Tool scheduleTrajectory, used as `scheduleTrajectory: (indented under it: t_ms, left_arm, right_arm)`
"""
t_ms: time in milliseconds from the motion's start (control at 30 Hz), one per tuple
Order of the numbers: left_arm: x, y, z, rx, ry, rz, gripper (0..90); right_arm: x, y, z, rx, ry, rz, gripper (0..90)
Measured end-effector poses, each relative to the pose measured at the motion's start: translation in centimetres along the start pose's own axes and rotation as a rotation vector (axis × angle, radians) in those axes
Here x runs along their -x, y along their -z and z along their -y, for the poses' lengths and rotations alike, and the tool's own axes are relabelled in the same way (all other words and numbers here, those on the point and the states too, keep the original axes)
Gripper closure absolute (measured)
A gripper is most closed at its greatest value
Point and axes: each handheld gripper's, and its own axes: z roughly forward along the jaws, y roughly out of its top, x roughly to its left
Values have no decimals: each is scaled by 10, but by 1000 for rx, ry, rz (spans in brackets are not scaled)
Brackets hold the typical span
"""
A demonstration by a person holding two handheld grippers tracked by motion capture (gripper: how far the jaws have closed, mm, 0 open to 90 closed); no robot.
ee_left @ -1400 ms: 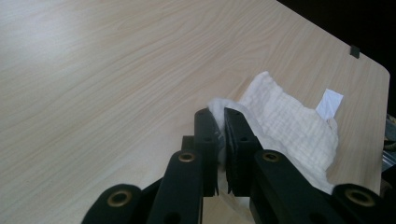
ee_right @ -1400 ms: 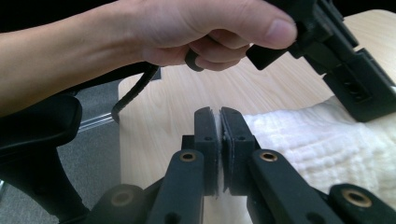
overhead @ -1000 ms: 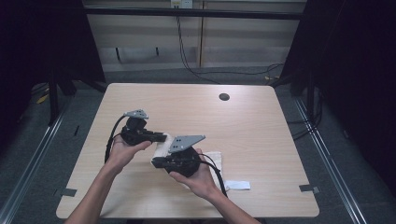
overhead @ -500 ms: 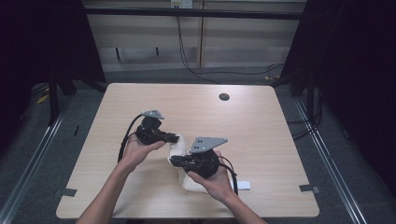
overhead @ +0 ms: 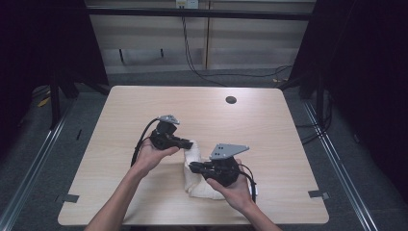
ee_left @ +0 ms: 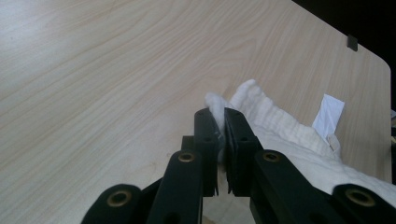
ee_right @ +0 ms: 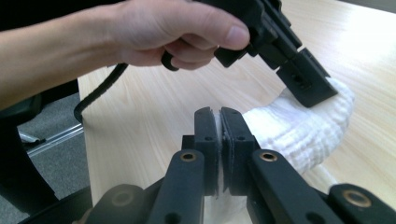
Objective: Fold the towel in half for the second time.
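Mid-fold, probably: both grippers, left (overhead: 188,144) and right (overhead: 194,168), pinching white towel (overhead: 198,185) near table's (overhead: 144,101) front edge; next, lay it flat.

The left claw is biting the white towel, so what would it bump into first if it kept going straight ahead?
Probably just more of the towel bunched ahead of the left claw, then bare table; depth is unclear.
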Motion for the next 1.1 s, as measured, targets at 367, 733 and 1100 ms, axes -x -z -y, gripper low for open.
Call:
scheduleTrajectory:
  t_ms: [367,733,1100]
  left_arm:
    - [11,-10,-10,15,-8,24,850]
    - [10,-49,-10,-53,11,51,847]
    - [17,-79,-7,-106,6,64,836]
  right_arm:
    - [-3,11,13,-3,-41,26,866]
    - [10,25,41,-24,-93,92,865]
    - [16,30,70,-115,-99,126,851]
